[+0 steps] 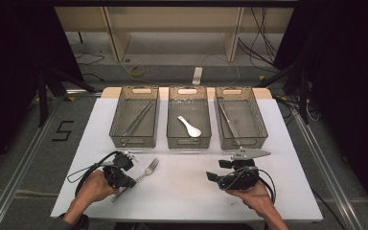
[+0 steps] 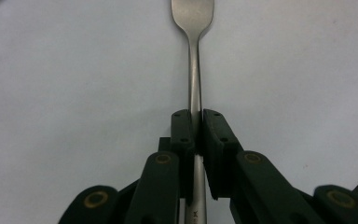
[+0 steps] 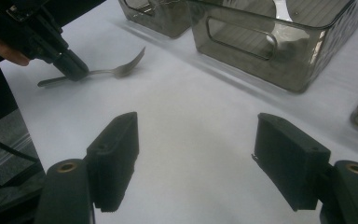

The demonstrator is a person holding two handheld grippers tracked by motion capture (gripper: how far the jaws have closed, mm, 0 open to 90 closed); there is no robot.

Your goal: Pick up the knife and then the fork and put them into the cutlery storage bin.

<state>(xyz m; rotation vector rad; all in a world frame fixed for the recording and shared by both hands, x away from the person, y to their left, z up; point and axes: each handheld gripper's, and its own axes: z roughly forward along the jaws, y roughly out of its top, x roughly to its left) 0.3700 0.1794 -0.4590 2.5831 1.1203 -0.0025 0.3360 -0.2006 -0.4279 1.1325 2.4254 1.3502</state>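
The left gripper [image 2: 195, 122] had its fingers [image 2: 182, 133] pinched on the fork [image 2: 194, 70] handle lying on the bench [image 1: 187, 191], tines ahead of them, so the narrow grip risked pivoting or slipping on lift, while the right gripper [image 3: 196, 163] stood wide open, empty

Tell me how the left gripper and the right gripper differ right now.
The left gripper is shut on the fork, pinching its handle; the right gripper is open with nothing between its jaws. The left gripper sits low at the fork on the white table, pointing toward the bins, while the right gripper is turned toward the left hand. Both are black, hand-held and cabled.
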